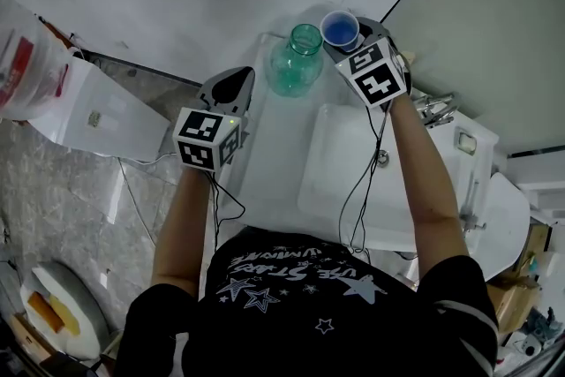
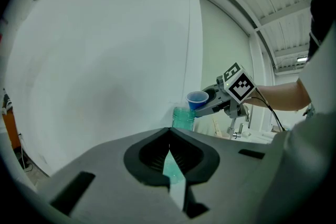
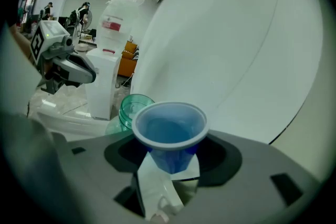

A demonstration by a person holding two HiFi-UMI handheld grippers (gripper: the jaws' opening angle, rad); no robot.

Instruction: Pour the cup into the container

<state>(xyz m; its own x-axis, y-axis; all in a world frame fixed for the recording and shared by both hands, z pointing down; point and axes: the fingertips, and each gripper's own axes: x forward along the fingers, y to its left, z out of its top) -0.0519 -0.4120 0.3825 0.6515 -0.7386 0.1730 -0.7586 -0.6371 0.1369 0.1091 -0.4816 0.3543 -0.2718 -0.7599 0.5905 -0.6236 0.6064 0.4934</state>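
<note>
My right gripper (image 1: 350, 43) is shut on a small blue plastic cup (image 1: 340, 28) and holds it upright, just right of the mouth of a green glass jar (image 1: 297, 64). In the right gripper view the cup (image 3: 169, 129) sits between the pads, and the jar's rim (image 3: 131, 106) shows behind it to the left. The jar stands on the white counter against the wall. My left gripper (image 1: 231, 89) hovers left of the jar with its jaws together and nothing between them. From the left gripper view, the jar (image 2: 183, 117) and the cup (image 2: 197, 99) lie ahead.
A white sink basin (image 1: 328, 190) with a faucet (image 1: 433, 109) lies right of the jar, below my right arm. A white box-shaped unit (image 1: 97, 115) with a white bag (image 1: 26, 66) on it stands to the left. The white wall rises right behind the jar.
</note>
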